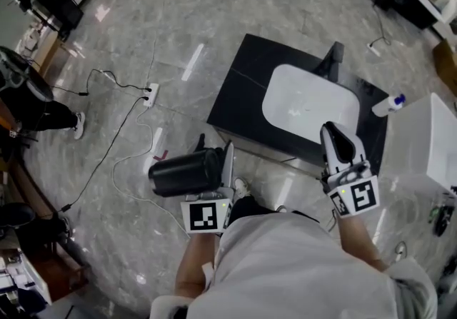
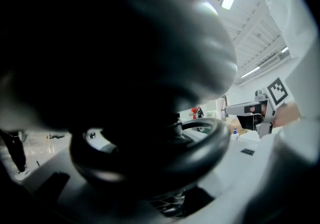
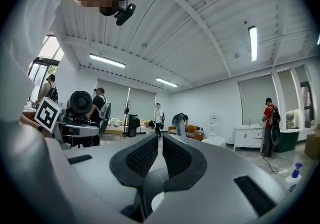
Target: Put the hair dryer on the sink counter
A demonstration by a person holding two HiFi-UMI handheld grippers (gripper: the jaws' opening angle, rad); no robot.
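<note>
Left tool [image 1: 214, 160]: clamped on the black barrel-shaped hair dryer [image 1: 182, 173], jaws either side of it, barrel lying level and pointing to the person's left. In the left gripper view the hair dryer [image 2: 125, 67] fills nearly the whole frame, dark and out of focus. A black ring [image 2: 210, 143] on it shows just in front of the lens.

Hair dryer position: in the air above the grey marbled floor [image 1: 178, 46], just off the near left corner of the black slab desk [image 1: 243, 89]. It is not touching the desk.

Right tool [image 1: 339, 140]: over the near edge of the desk, beside the near right corner of the white rounded basin [image 1: 310, 103]. In the right gripper view the right tool [image 3: 161, 140] has its ribbed black pads brought together, with nothing between them.

Desk: black faucet [image 1: 330, 61] at the far edge behind the basin. White spray bottle with blue cap [image 1: 389, 105] at the right edge; on the desk or just beside it, cannot tell.

Floor: white power strip [image 1: 151, 93] with cables, well left of the desk.
</note>
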